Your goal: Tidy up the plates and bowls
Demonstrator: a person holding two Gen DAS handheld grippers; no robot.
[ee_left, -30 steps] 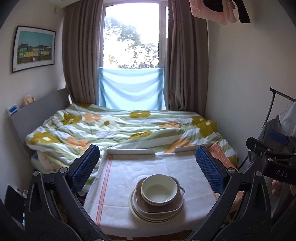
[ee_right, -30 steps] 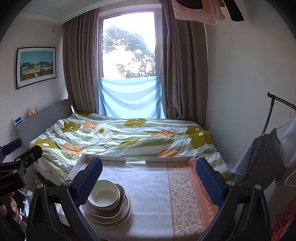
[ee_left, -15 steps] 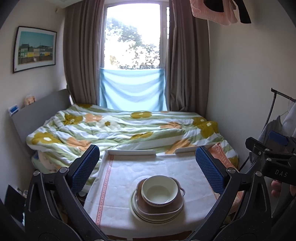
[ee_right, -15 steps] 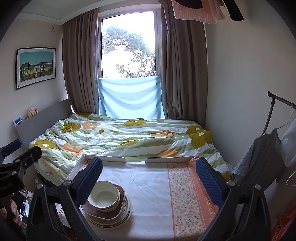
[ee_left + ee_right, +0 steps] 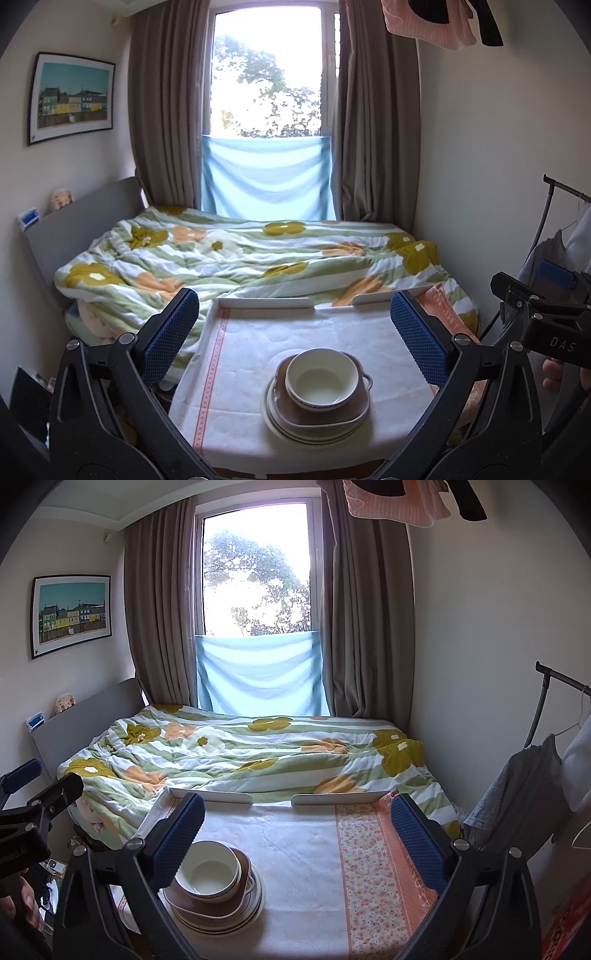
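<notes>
Framed picture (image 5: 72, 96) on the wall, far left of the stack of dishes. Grey headboard (image 5: 83, 218) below it, then bed (image 5: 258, 254) under a flowered quilt, beyond the stack. Left claw (image 5: 293, 338) spread wide, pinching nothing, held above the near edge of the surface (image 5: 251, 354), its blue pads either side of the stack. Surface draped in a white cloth with an orange stripe left of the stack. Stack of dishes (image 5: 317, 404) near the front edge: cream bowl (image 5: 321, 382) uppermost, inside a brown handled dish (image 5: 354, 406), atop several plates (image 5: 295, 430). Curtained window (image 5: 267, 74) straight behind the stack, blue cloth (image 5: 267, 177) across its lower part. Right claw (image 5: 297, 823) likewise spread and empty, stack at lower left past its left pad, floral orange band of cloth (image 5: 369, 867) right of the stack. Clothes rack (image 5: 543, 709) with hanging garments far right of the stack.
</notes>
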